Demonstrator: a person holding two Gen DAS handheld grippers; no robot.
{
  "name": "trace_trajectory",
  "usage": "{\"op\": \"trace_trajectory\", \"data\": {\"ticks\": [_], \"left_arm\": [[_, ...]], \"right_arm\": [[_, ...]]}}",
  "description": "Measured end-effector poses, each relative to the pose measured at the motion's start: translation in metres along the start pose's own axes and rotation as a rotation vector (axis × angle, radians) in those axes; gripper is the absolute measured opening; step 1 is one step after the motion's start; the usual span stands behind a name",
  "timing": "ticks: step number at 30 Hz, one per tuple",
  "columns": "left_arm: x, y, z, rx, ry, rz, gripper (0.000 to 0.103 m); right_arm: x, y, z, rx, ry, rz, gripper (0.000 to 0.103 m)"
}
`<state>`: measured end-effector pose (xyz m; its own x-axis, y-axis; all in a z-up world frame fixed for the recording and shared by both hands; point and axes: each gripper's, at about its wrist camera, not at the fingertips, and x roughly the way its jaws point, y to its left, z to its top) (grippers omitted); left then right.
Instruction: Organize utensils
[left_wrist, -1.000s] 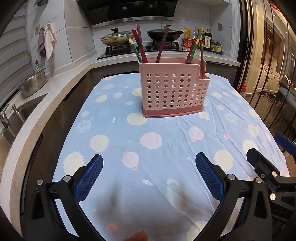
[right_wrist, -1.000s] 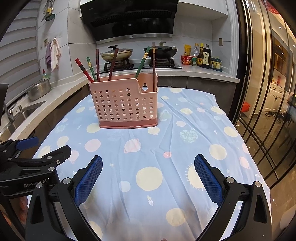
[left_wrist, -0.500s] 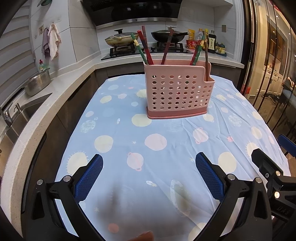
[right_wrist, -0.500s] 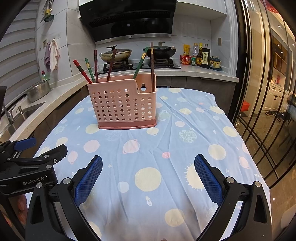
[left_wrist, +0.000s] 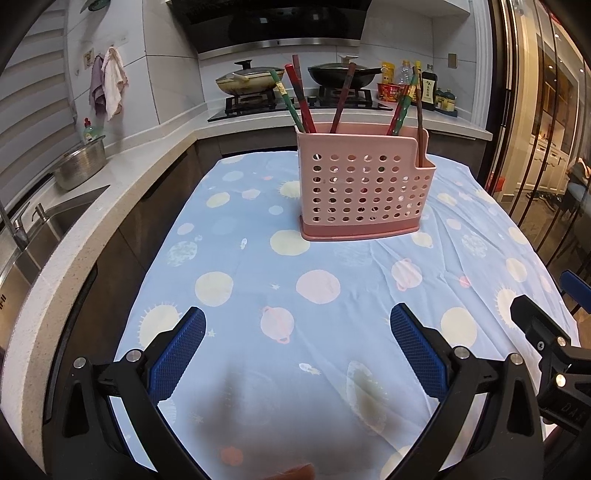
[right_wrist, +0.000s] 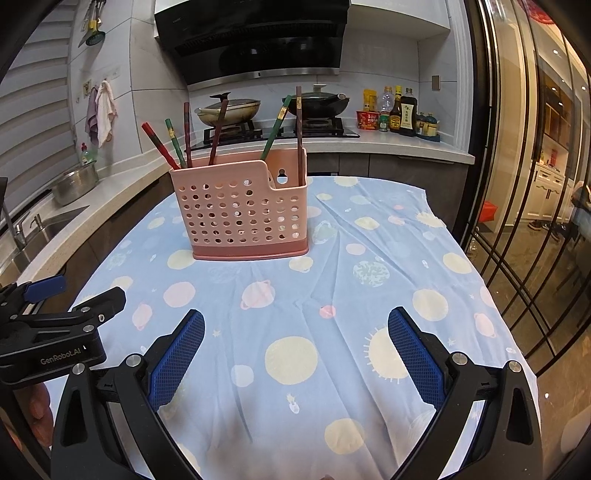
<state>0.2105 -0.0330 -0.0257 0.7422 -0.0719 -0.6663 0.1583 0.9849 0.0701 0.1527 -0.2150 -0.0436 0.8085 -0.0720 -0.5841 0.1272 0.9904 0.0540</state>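
- Since both grippers hang with nothing held, the left gripper (left_wrist: 297, 354) and the right gripper (right_wrist: 295, 354) each with jaws wide apart over the tablecloth (right_wrist: 369, 258), the step in hand looks like a check or a retreat rather than a grasp.
- At centre frame in both views stands the pink utensil holder (left_wrist: 364, 192), upright on the cloth, well apart from either gripper.
- All visible chopsticks (left_wrist: 301, 96) already stand in the holder, leaning at mixed angles; none lies loose on the cloth as far as the views show.
- If the sorting is to continue, I judge it best to approach a stick from above, pinch it near the top, and lift straight so the light holder does not tip or slide on the loose cloth.
- Which compartment each stick sits in is hard to tell; the perforated wall hides the dividers.
- Lower frame corners are blocked by the gripper bodies, so the near cloth edge is unseen.
- Only part of the other gripper shows at each view's side edge.
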Motion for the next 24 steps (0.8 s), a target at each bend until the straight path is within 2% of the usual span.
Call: {"op": "trace_trajectory", "data": {"ticks": [24], "left_arm": [[0.007, 0.012, 0.002, -0.027, 0.008, 0.034, 0.096]], "right_arm": [[0.005, 0.000, 0.000, 0.001, 0.008, 0.002, 0.096]]}}
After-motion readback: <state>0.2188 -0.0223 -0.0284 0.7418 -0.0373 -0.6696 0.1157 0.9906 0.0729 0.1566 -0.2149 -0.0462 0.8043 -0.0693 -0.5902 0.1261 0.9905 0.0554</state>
